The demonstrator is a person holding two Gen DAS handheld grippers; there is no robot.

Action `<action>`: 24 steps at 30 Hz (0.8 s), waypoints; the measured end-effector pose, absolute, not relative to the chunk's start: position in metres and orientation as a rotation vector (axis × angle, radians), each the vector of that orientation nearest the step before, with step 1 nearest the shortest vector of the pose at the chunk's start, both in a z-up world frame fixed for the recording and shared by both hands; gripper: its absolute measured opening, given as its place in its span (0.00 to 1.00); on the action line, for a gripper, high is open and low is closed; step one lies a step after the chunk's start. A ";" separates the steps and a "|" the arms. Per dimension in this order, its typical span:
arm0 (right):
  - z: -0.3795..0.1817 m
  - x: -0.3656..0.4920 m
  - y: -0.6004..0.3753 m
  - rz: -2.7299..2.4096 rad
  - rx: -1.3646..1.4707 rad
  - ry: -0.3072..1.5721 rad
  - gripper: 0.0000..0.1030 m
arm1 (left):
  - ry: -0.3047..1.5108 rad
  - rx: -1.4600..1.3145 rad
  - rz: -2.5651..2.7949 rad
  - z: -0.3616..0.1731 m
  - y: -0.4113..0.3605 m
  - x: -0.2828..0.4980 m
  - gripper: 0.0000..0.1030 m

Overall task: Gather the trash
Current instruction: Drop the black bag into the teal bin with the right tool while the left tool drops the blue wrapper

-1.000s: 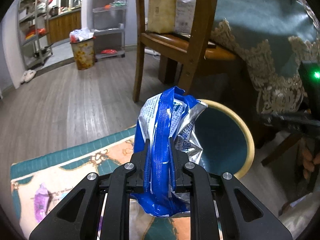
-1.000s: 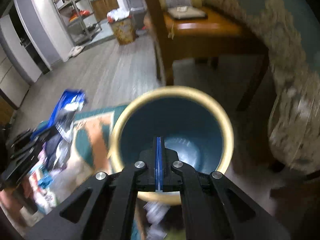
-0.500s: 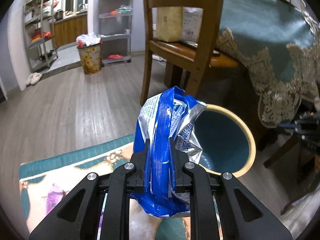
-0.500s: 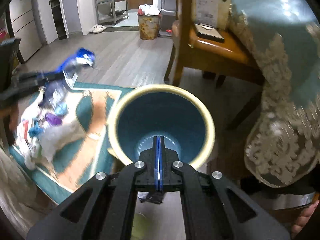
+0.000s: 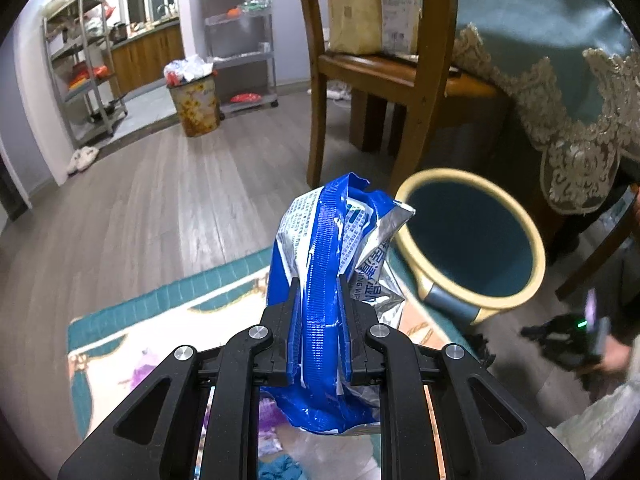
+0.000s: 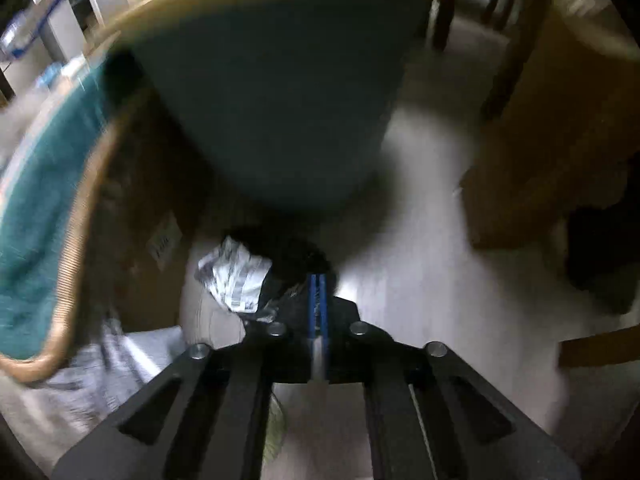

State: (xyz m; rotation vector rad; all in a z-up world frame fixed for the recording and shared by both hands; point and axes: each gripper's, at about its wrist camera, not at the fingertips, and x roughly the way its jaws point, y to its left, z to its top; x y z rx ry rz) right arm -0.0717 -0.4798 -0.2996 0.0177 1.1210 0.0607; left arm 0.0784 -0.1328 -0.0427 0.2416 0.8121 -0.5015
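Observation:
My left gripper [image 5: 319, 286] is shut on a crumpled blue and silver snack wrapper [image 5: 332, 248] and holds it above the rug, left of the bin. The teal bin with a yellow rim [image 5: 534, 240] stands open to the right. My right gripper [image 6: 318, 280] is low over the pale floor at the foot of the bin's outer wall [image 6: 280, 100]. Its jaws are opening, only a narrow gap shows, and nothing is between them. Just ahead and left of its tips lie a crumpled white and silver wrapper [image 6: 236, 280] and a dark scrap [image 6: 296, 256]. The right wrist view is blurred.
A wooden chair [image 5: 420, 80] and a table with a teal lace-edged cloth [image 5: 560, 60] stand behind the bin. A patterned rug [image 5: 160, 312] with several scraps lies below. A full bin [image 5: 196, 108] and metal shelves stand far back. A brown box [image 6: 152, 208] is left of the floor trash.
My right gripper dropped from over the bin's mouth to the floor beside the bin, and its pads parted slightly. My left gripper shifted a little, still gripping the blue wrapper.

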 end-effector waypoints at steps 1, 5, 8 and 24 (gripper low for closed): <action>-0.316 -0.066 -0.474 0.071 0.020 1.144 0.28 | 0.818 0.245 -0.500 -0.045 -0.132 0.079 0.17; -0.350 -0.052 -0.456 0.101 0.003 1.181 0.60 | 0.837 0.249 -0.501 -0.051 -0.132 0.081 0.17; -0.370 -0.036 -0.442 0.096 -0.022 1.200 0.73 | 0.851 0.251 -0.501 -0.055 -0.133 0.082 0.17; -0.383 -0.008 -0.421 0.140 0.005 1.242 0.04 | 0.866 0.264 -0.525 -0.058 -0.148 0.085 0.17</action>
